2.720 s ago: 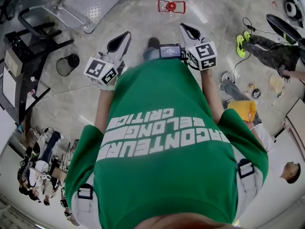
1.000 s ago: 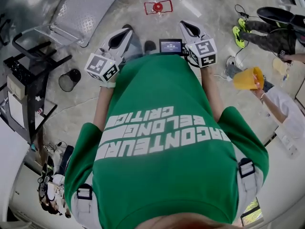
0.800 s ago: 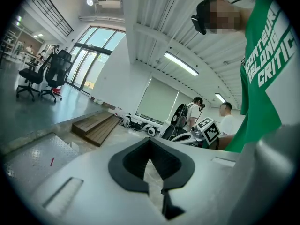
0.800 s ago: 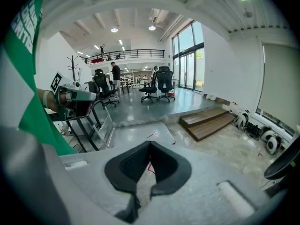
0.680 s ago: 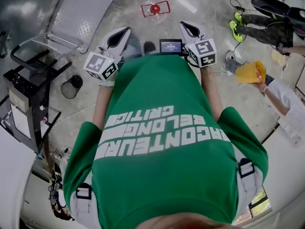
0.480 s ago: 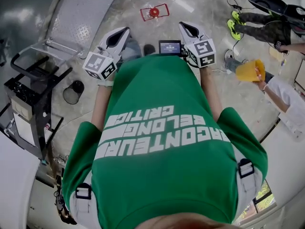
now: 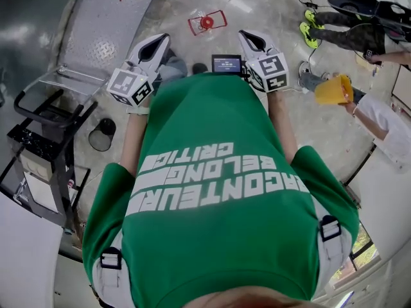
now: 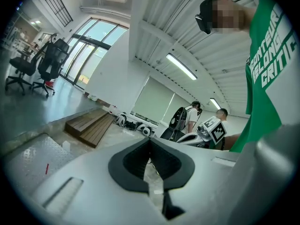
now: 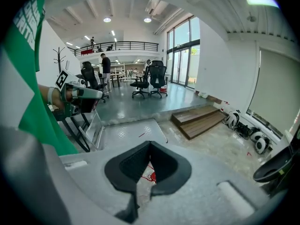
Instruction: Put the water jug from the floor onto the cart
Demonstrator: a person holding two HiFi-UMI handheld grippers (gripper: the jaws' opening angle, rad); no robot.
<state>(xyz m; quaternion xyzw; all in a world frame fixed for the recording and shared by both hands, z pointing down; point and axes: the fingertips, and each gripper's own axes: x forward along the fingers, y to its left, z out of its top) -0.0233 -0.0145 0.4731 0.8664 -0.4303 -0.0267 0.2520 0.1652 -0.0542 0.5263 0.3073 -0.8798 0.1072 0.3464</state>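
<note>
Jaws: my left gripper (image 7: 164, 37) and right gripper (image 7: 244, 34) both pressed together, empty | Change: left gripper swung left; water jug (image 7: 207, 22) drifted left and nearer | Jug: on floor, far, between my grippers, red cap, red frame | Cart (image 7: 45, 124): left

Head view: from the person's head, steeply down, with the ramp (image 7: 106, 18) far off at upper left. Camera on left gripper (image 7: 160, 39): near level, ramp (image 8: 28, 158) close, low left. Camera on right gripper (image 7: 244, 35): pitched down, ramp (image 9: 133, 134) just ahead. All three views share the ramp.
</note>
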